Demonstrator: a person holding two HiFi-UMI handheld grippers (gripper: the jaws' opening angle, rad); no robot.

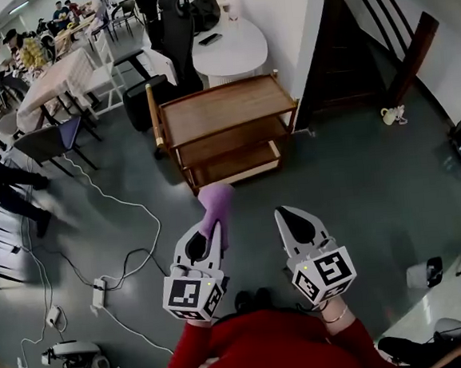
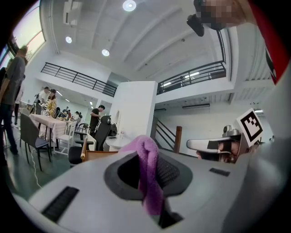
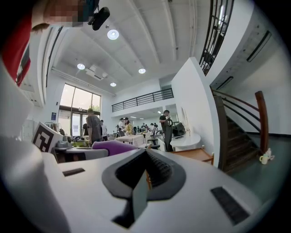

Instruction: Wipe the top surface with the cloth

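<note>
Cloth point(image 1: 216, 201), fuzzy purple, bunched in left hand-held gripper point(image 1: 208, 236).

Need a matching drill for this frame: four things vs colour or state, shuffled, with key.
1. cloth
2. right gripper
3. cart
4. round table

A. wooden
B. white
C. purple, clamped in left gripper
D. shut, empty

Pairs: 1-C, 2-D, 3-A, 4-B

Right gripper point(image 3: 144, 159) jaws pressed together; purple cloth point(image 3: 113, 146) beyond at left, wooden cart point(image 3: 196, 154) ahead
</note>
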